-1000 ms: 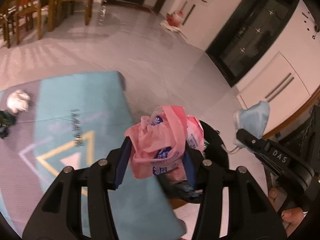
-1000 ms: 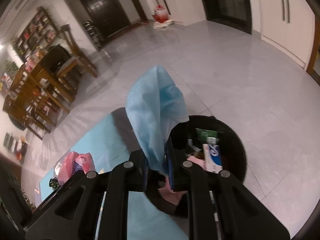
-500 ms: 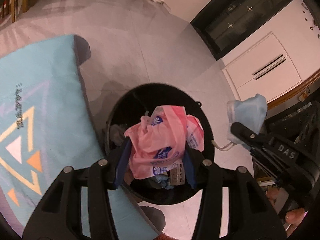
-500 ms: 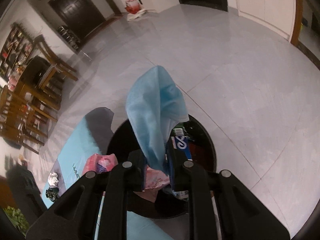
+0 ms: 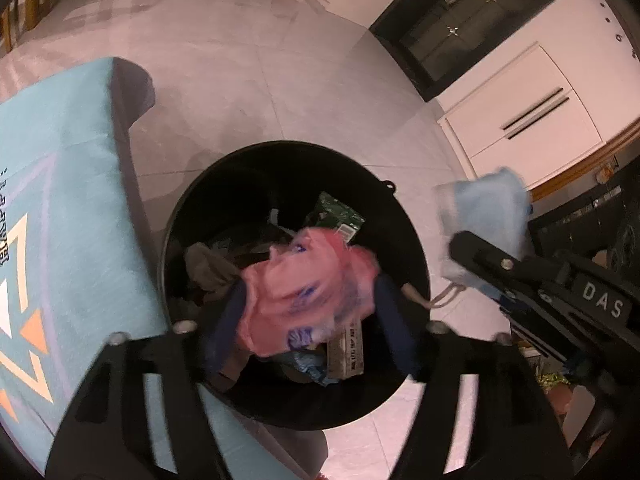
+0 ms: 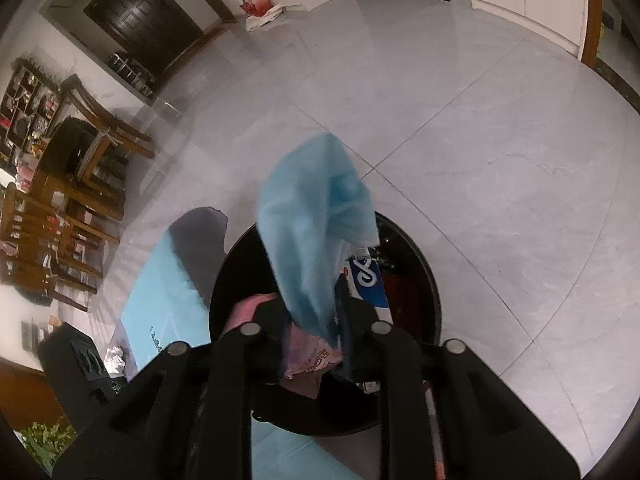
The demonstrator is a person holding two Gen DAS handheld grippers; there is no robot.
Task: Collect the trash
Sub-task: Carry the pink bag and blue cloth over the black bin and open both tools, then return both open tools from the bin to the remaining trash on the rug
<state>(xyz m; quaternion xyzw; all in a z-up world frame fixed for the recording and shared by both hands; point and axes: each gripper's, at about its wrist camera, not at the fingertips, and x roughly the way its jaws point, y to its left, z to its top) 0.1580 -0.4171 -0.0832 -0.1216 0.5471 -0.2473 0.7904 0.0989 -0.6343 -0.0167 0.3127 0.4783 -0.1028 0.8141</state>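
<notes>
— Trash first: what's that pink thing over the bin (image 5: pixel 416 240)?

— Pink plastic wrapper (image 5: pixel 308 292), crumpled and glossy, blue printing on it, too smeared by blur to read. It sits between the left tongs (image 5: pixel 310 312), right above the round black bin's mouth. Those tongs are spreading at this moment, and I cannot tell whether the dark blue pads still touch the plastic.

— And the other pair?

— The right tongs (image 6: pixel 314 320) are starting to part too, with a pale blue face mask (image 6: pixel 316 224) standing up between them, soft pleated fabric, over the bin's rim. The grip point is hidden behind the cloth. From the left camera you can see its white ear loop (image 5: pixel 444 300) dangling.

— Anything readable?

— "DAS" in white on the right tool's black body. Inside the bin, a white and blue pack (image 6: pixel 366 280) with a curly letter, a green packet (image 5: pixel 338 216) and a barcoded box (image 5: pixel 346 350), print too small. The rest down there is a dark jumble.

— What's beside the bin?

— A teal mat (image 5: pixel 72 216) on the grey tiled floor, with orange and cream triangles, its edge tucked under the bin.
</notes>
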